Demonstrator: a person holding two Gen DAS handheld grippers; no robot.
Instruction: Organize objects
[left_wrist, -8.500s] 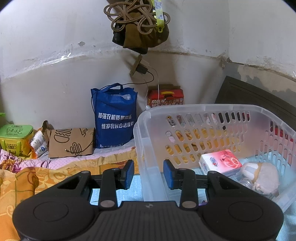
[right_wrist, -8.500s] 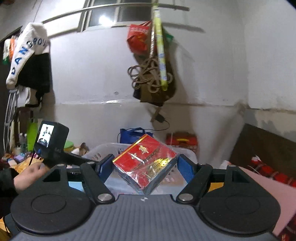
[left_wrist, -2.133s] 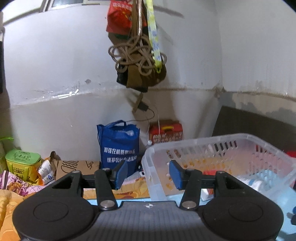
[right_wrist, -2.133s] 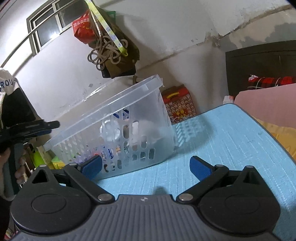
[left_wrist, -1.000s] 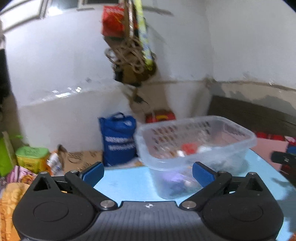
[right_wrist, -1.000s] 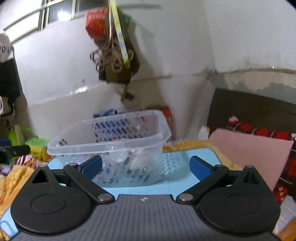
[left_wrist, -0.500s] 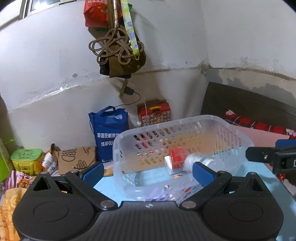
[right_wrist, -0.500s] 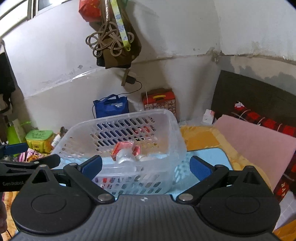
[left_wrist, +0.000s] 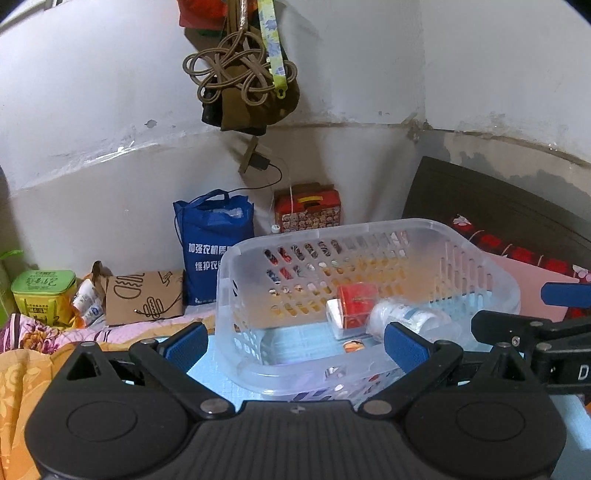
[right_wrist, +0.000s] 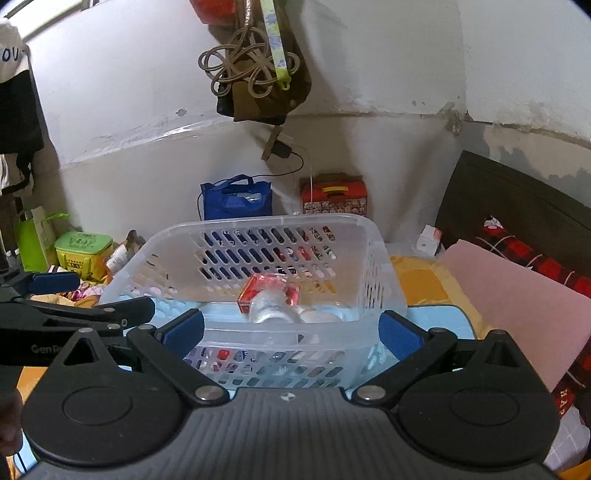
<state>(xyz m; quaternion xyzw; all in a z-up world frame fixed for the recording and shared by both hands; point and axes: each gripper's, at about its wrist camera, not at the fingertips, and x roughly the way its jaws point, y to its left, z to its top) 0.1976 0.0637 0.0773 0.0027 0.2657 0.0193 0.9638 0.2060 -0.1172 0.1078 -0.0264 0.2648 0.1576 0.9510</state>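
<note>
A clear plastic basket (left_wrist: 476, 258) sits on a light blue mat (left_wrist: 207, 363); it also shows in the right wrist view (right_wrist: 380, 280). Inside lie a red box (left_wrist: 356, 301), a clear plastic bottle (left_wrist: 402, 317) and small items; the right wrist view shows the red box (right_wrist: 258, 288) and bottle (right_wrist: 266, 310) too. My left gripper (left_wrist: 293, 343) is open and empty in front of the basket's near rim. My right gripper (right_wrist: 291, 334) is open and empty, also just before the basket. Each gripper appears at the edge of the other's view.
A blue tote bag (left_wrist: 212, 243), a red patterned carton (left_wrist: 308, 212), a brown paper bag (left_wrist: 144, 297) and a green tub (left_wrist: 42, 295) stand along the wall. A pink pad (right_wrist: 517, 306) and dark headboard (right_wrist: 517, 199) lie to the right. Rope hangs overhead (left_wrist: 240, 66).
The red box left my right gripper and lies in the basket. Both grippers opened wide and drew back to face the basket from the front.
</note>
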